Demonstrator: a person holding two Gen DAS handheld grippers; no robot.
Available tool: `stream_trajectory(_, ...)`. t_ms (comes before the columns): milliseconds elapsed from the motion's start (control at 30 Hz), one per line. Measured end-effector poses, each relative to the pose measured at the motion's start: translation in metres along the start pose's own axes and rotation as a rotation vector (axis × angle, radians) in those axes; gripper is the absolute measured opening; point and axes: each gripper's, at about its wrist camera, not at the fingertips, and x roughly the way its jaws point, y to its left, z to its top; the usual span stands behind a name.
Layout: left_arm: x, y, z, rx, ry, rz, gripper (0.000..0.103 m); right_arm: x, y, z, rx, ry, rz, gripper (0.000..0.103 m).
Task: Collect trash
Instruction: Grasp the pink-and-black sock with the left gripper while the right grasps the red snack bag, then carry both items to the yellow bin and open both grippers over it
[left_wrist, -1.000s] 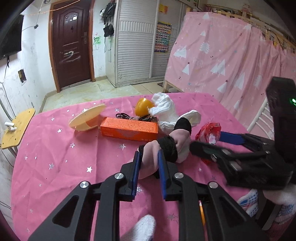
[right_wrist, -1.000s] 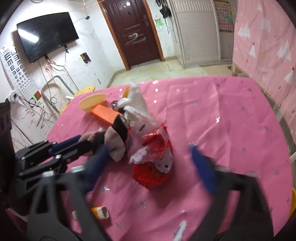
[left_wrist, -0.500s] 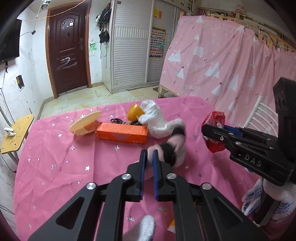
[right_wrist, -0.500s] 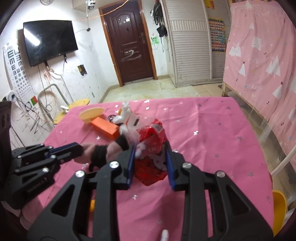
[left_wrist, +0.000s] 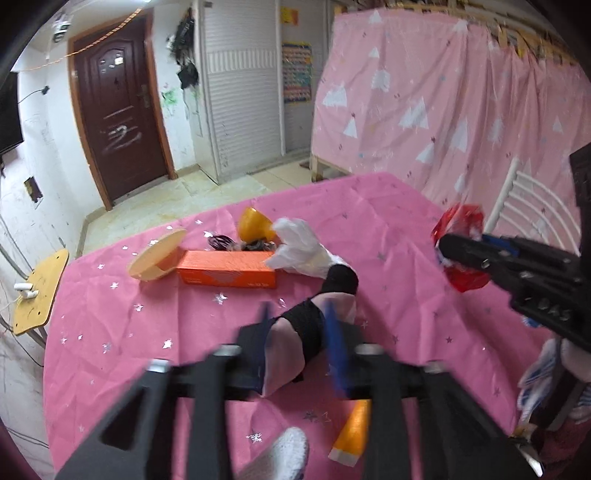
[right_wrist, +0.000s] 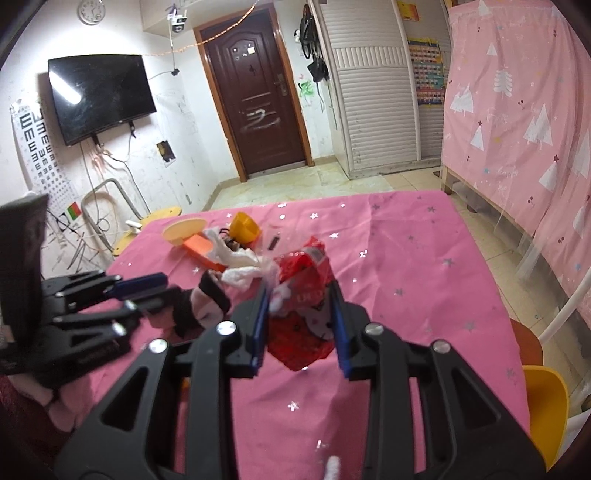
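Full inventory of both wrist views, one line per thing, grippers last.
Red foil snack wrapper: 1, red, lifted off the table between the right gripper's fingers.
Pink sock with black bands: 1, between the left gripper's fingers.
Orange cardboard box: 1, lying flat mid-table.
White crumpled plastic bag: 1, right of the box.
Yellow plastic funnel: 1, behind the box.
Tan round disc: 1, tilted at the box's left end.
Black cable: 1, behind the box.
Orange tube: 1, near table edge.
Pink star tablecloth: 1.
Left gripper: jaws just opening, sock between.
Right gripper: shut on wrapper.
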Motion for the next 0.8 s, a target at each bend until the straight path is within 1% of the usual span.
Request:
stream_trajectory(33,0.005,-0.003,0.001,0.017,0.016,-0.012,0.06,-0.003,-0.001,-0.001,0.002,-0.004,0.0,0.029)
stream_trajectory(67,0.008,-0.005,0.0,0.024,0.023,-0.012,0.064,-0.005,-0.004,-0.002,0.007,-0.009,-0.001,0.029)
stream_trajectory(133,0.015,-0.011,-0.001,0.055,0.045,0.003,0.064,-0.009,-0.011,-0.003,0.016,-0.014,-0.003,0.029)
stream_trajectory(200,0.022,-0.019,-0.003,0.095,0.057,0.038,0.063,-0.013,-0.018,-0.006,0.03,-0.019,-0.007,0.03)
stream_trajectory(233,0.025,-0.024,-0.004,0.113,0.065,0.059,0.06,-0.015,-0.022,-0.007,0.036,-0.019,-0.007,0.03)
stream_trajectory(267,0.027,-0.026,-0.004,0.116,0.07,0.066,0.052,-0.016,-0.026,-0.008,0.047,-0.019,-0.006,0.03)
stream_trajectory(333,0.029,-0.027,-0.003,0.116,0.077,0.077,0.044,-0.018,-0.035,-0.01,0.064,-0.019,-0.002,0.031)
stream_trajectory(367,0.029,-0.028,-0.003,0.113,0.076,0.085,0.037,-0.019,-0.039,-0.011,0.074,-0.02,-0.001,0.032)
stream_trajectory(467,0.027,-0.03,-0.001,0.125,0.073,0.108,0.03,-0.023,-0.047,-0.014,0.095,-0.026,-0.001,0.032)
stream_trajectory(533,0.025,-0.036,-0.001,0.143,0.063,0.139,0.028,-0.027,-0.053,-0.015,0.106,-0.036,-0.002,0.032)
stream_trajectory(567,0.023,-0.039,-0.001,0.14,0.059,0.142,0.028,-0.03,-0.056,-0.016,0.111,-0.042,-0.004,0.032)
stream_trajectory(633,0.015,-0.042,0.003,0.127,0.045,0.126,0.027,-0.035,-0.06,-0.017,0.119,-0.053,-0.007,0.032)
stream_trajectory(700,0.005,-0.048,0.005,0.129,0.02,0.127,0.027,-0.041,-0.068,-0.017,0.131,-0.065,-0.012,0.032)
stream_trajectory(800,-0.016,-0.063,0.014,0.137,-0.032,0.113,0.027,-0.052,-0.079,-0.02,0.152,-0.088,-0.023,0.032)
